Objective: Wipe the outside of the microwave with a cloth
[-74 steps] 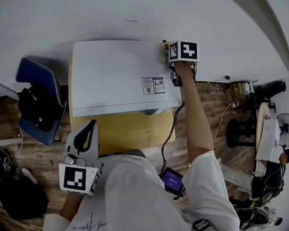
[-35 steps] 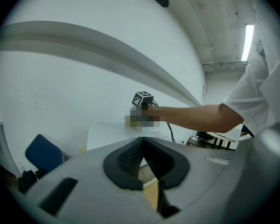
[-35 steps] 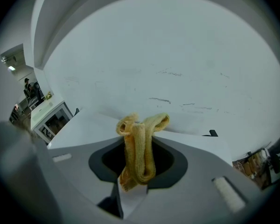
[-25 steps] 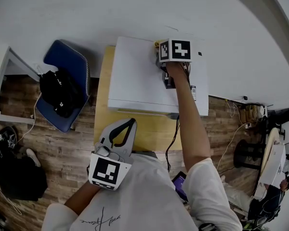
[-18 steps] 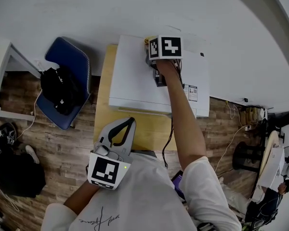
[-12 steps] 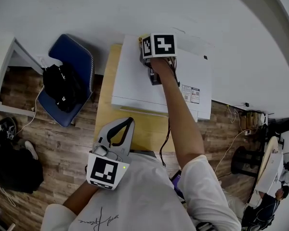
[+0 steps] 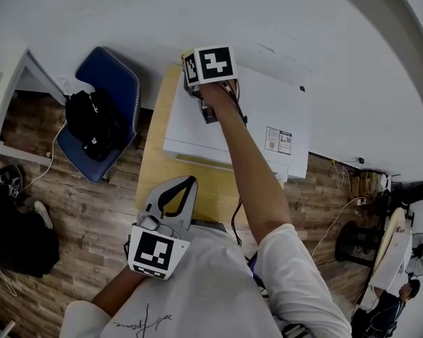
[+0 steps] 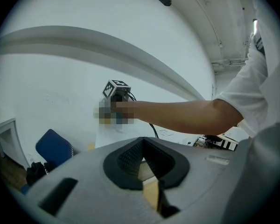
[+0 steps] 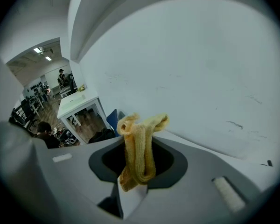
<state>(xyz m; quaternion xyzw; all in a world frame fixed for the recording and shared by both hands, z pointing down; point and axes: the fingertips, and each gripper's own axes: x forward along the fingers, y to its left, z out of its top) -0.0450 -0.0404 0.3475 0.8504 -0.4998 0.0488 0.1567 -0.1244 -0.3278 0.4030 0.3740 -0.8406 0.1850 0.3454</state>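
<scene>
The white microwave (image 7: 261,122) stands on a wooden table (image 7: 158,164) against the wall. My right gripper (image 7: 201,76) reaches over the microwave's top at its back left corner, marker cube uppermost. It is shut on a yellow cloth (image 9: 140,148), which bunches up out of the jaws in the right gripper view; the cube hides the cloth in the head view. My left gripper (image 7: 182,185) hangs low near the person's body at the table's front edge. It is shut with nothing in it, jaw tips meeting (image 8: 149,174).
A blue chair (image 7: 109,94) holding a black bag (image 7: 90,125) stands left of the table. A white table (image 7: 3,83) sits at the far left. A black cable (image 7: 238,203) hangs off the table front. The white wall runs close behind the microwave.
My right gripper has slid left across the microwave's top, from its right back part to its left back corner, with the cloth in it. The left gripper has stayed low.
</scene>
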